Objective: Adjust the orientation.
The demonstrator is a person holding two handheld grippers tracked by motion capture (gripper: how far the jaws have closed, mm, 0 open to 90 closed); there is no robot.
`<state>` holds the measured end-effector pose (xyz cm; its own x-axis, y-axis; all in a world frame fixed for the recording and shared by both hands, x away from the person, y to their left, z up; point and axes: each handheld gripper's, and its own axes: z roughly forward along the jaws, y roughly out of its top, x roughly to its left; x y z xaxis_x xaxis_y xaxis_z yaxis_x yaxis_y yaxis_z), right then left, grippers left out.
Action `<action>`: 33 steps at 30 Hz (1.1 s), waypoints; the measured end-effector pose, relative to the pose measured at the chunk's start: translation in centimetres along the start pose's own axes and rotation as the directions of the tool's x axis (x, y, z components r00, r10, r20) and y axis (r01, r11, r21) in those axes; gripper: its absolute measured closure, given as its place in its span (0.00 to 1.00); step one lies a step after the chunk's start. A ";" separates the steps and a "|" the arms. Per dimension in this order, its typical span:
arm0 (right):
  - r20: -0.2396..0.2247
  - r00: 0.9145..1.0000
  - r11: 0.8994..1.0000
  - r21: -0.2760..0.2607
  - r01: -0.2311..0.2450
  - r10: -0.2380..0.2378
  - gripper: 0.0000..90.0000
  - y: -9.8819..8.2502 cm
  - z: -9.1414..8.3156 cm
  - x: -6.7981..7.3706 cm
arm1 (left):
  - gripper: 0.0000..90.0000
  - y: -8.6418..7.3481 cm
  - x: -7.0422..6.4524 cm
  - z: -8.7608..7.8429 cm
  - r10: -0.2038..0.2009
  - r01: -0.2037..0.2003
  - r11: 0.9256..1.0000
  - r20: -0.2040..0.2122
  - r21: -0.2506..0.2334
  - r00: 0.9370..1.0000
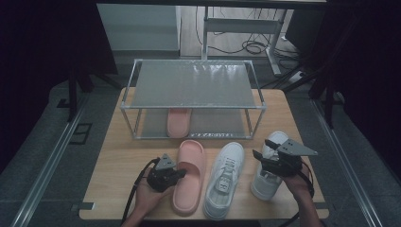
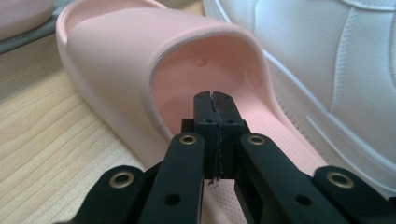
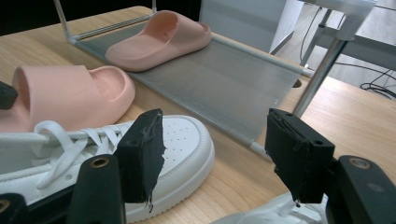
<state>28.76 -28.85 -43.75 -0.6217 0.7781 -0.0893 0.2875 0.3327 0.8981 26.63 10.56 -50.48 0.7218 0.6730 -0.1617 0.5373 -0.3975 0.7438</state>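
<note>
Holding my left gripper point(image 1: 182, 173) low over the wooden table point(image 1: 118, 161), I keep its two black jaws pressed tight together with nothing between them. Its tip sits right at the pink slipper point(image 1: 189, 177), just inside the open back of that slipper point(image 2: 154, 70), over the heel part. I cannot tell if the tip touches the slipper's sole.

I use this pink slipper as my marker for everything else. Just to the right of it lies a white sneaker point(image 1: 224, 179), side by side with it and very close. Right of that sneaker stands a second white sneaker point(image 1: 265, 182), a bit apart from the pink slipper.

My right gripper point(image 1: 265, 153) hangs over that second sneaker. Its jaws stand wide apart and hold nothing; between them I see bare table and the toe of the first sneaker point(image 3: 182, 140).

Behind the pink slipper, farther from me, stands a metal shoe rack point(image 1: 194, 85). On its low shelf, straight behind my marker slipper, rests another pink slipper point(image 1: 178, 122).
</note>
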 end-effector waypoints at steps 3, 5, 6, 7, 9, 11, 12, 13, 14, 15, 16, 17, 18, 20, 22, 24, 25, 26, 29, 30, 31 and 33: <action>-0.010 1.000 1.000 0.008 -0.004 0.004 0.43 0.0 0.2 0.2 | 1.00 0.0 0.3 0.1 -0.006 0.006 1.000 -0.005 0.001 1.000; -0.018 1.000 1.000 0.013 -0.008 0.009 0.43 0.0 0.3 0.3 | 1.00 0.0 0.5 0.0 -0.012 0.012 1.000 -0.007 -0.001 1.000; -0.022 1.000 1.000 0.013 -0.013 0.013 0.43 0.0 0.4 0.4 | 1.00 0.0 0.6 0.0 -0.013 0.013 1.000 -0.007 -0.002 1.000; -0.024 1.000 1.000 0.014 -0.019 0.020 0.43 0.0 0.4 0.4 | 1.00 0.0 0.6 0.0 -0.013 0.013 1.000 -0.005 -0.003 1.000; -0.027 0.999 1.000 0.016 -0.023 0.023 0.43 0.0 0.5 0.5 | 1.00 0.0 0.7 0.1 -0.015 0.015 1.000 -0.003 -0.007 1.000; -0.029 0.999 0.999 0.020 -0.029 0.030 0.43 0.0 0.5 0.5 | 1.00 0.0 0.7 0.2 -0.020 0.020 1.000 -0.002 -0.010 1.000; -0.029 0.999 0.999 0.020 -0.029 0.030 0.43 0.0 0.5 0.5 | 1.00 0.0 0.7 0.2 -0.020 0.020 1.000 -0.002 -0.010 1.000; -0.030 0.999 0.999 0.020 -0.031 0.032 0.43 0.0 0.5 0.5 | 1.00 0.0 0.7 0.2 -0.022 0.022 1.000 -0.001 -0.011 1.000; -0.031 0.999 0.999 0.019 -0.032 0.033 0.43 0.0 0.5 0.5 | 1.00 0.0 0.8 0.2 -0.023 0.023 1.000 -0.003 -0.013 1.000; -0.030 0.999 0.999 0.018 -0.036 0.037 0.43 0.0 0.5 0.5 | 1.00 0.0 0.9 0.3 -0.024 0.024 1.000 -0.003 -0.015 1.000; -0.030 0.999 0.999 0.018 -0.036 0.037 0.43 0.0 0.5 0.5 | 1.00 0.1 1.0 0.3 -0.026 0.026 1.000 -0.005 -0.016 1.000; -0.029 0.999 0.999 0.017 -0.038 0.038 0.43 0.0 0.4 0.4 | 1.00 0.1 1.1 0.3 -0.029 0.029 0.999 -0.008 -0.017 1.000; -0.029 0.999 0.999 0.017 -0.038 0.038 0.43 0.0 0.4 0.4 | 1.00 0.1 1.2 0.3 -0.030 0.029 0.999 -0.012 -0.018 0.999; -0.030 0.999 0.999 0.019 -0.040 0.041 0.43 0.0 0.4 0.4 | 1.00 0.1 1.4 0.3 -0.036 0.036 0.999 -0.019 -0.019 0.999; -0.030 0.999 0.999 0.022 -0.042 0.043 0.43 0.0 0.5 0.4 | 1.00 0.0 1.6 0.2 -0.046 0.045 0.999 -0.024 -0.024 0.999; -0.032 0.999 0.999 0.025 -0.042 0.043 0.43 0.0 0.5 0.4 | 1.00 0.0 1.8 0.2 -0.051 0.050 0.998 -0.027 -0.025 0.998; -0.032 0.999 0.999 0.025 -0.041 0.042 0.43 0.0 0.5 0.4 | 1.00 0.0 1.8 0.2 -0.052 0.051 0.998 -0.027 -0.025 0.998; -0.030 0.999 0.999 0.023 -0.041 0.042 0.43 0.0 0.5 0.5 | 1.00 0.0 1.8 0.2 -0.052 0.051 0.998 -0.026 -0.025 0.998; -0.030 0.999 0.999 0.022 -0.044 0.044 0.43 0.1 0.4 0.5 | 1.00 0.0 2.0 0.2 -0.052 0.052 0.998 -0.031 -0.024 0.998; -0.029 0.999 0.999 0.021 -0.043 0.044 0.43 0.1 0.4 0.4 | 1.00 0.0 2.1 0.1 -0.055 0.054 0.998 -0.032 -0.025 0.998; -0.028 0.999 0.999 0.021 -0.041 0.042 0.43 0.1 0.3 0.4 | 1.00 0.0 2.2 0.1 -0.058 0.057 0.998 -0.034 -0.025 0.998; -0.026 0.999 0.999 0.019 -0.041 0.042 0.43 0.1 0.3 0.4 | 1.00 0.0 2.4 0.0 -0.064 0.063 0.998 -0.039 -0.028 0.997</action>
<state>28.77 -28.38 -43.82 -0.6279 0.7773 -0.0404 0.3265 0.3102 0.8929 28.37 12.17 -50.93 0.6683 0.7208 -0.1839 0.5695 -0.3368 0.7498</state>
